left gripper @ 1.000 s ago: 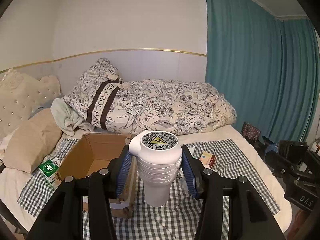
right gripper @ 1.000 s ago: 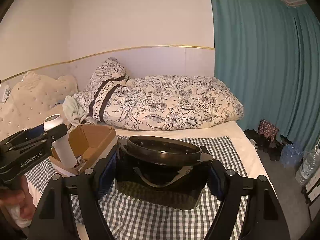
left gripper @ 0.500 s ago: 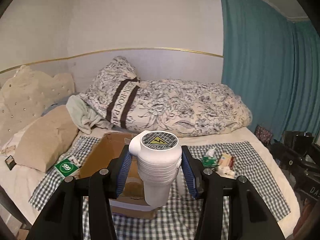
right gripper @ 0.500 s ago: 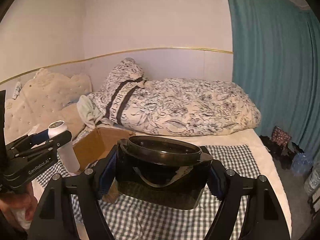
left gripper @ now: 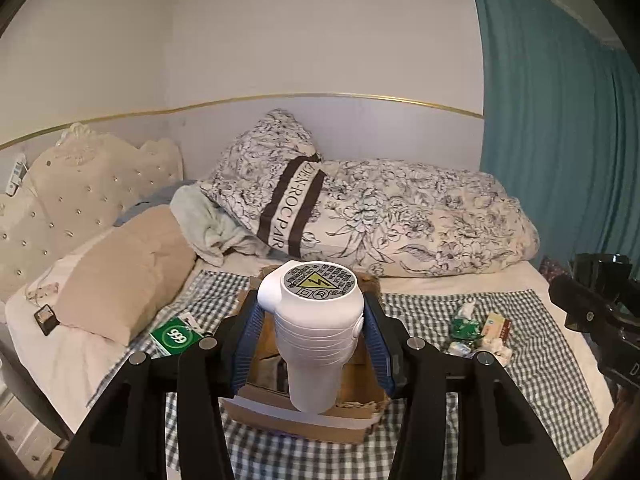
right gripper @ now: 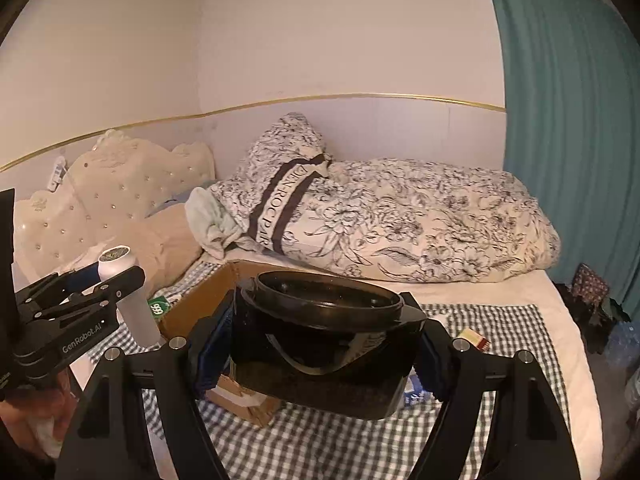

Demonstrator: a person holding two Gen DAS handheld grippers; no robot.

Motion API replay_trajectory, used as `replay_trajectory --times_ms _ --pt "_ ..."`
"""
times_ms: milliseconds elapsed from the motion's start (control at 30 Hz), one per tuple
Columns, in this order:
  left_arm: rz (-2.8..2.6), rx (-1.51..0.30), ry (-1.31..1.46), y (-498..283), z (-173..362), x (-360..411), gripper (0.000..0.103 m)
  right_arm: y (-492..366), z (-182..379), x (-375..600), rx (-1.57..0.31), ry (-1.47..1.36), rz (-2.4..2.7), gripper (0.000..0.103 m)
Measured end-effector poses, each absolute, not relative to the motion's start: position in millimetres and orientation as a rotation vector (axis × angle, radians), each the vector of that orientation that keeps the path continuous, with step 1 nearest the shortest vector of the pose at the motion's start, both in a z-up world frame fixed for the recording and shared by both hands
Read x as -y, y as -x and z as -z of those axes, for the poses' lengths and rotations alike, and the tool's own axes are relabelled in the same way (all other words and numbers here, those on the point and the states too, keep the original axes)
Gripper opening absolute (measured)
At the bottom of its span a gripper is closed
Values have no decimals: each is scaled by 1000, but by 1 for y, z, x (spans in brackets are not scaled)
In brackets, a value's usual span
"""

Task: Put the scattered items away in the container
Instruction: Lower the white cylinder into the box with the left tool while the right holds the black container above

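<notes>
Writing first. The white appliance (left gripper: 316,332) in the left gripper (left gripper: 312,344) is showing a round grey label on its top end, with a yellow triangle and black lightning bolt; the fine print around it is too small to read. The left gripper's side, seen from the right wrist view, is reading "GenRobot.AI". A green packet (left gripper: 176,336) is lying on the checked cloth (left gripper: 532,344) left of the cardboard box (left gripper: 308,412), printed "999" in white. The floral pillow (left gripper: 280,196) is carrying a dark band lettered "EN-ROC PAR"; the ends of the wording are folded out of sight.

Pose. Both grippers are pointing forward and somewhat downward over the bed. The left one is pinching the white appliance between its blue pads (left gripper: 246,340), label end up, and the body is hanging directly in front of the box in this view. A hand (right gripper: 32,412) is gripping the left tool's handle at the lower left of the right wrist view. The right gripper (right gripper: 320,352) is clamping a black bin (right gripper: 324,344) across its sides, rim up, above the cloth and just right of the box.

Containers. The box is sitting open on the cloth; its contents are mostly hidden behind the appliance. The bin's interior is too dark to make out. Scattered packets and crumpled wrappers (left gripper: 480,332) are lying on the cloth to the right of the box.
</notes>
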State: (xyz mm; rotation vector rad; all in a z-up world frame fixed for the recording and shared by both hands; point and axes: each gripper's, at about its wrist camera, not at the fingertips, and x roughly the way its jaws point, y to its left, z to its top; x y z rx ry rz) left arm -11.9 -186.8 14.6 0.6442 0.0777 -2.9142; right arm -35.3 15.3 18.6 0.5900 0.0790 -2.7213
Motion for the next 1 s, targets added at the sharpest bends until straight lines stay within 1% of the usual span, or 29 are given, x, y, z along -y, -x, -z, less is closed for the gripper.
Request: replay_trajectory --times_ms 367,767,1000 --pt "2882 -90 -678 23 -9 212 50 52 -10 14 -119 -615 2671 76" --pt "2873 -88 -827 58 17 241 50 93 18 57 -141 -714 2589 76" --pt "2851 -141 -921 81 39 260 50 115 41 84 -187 -783 2547 76"
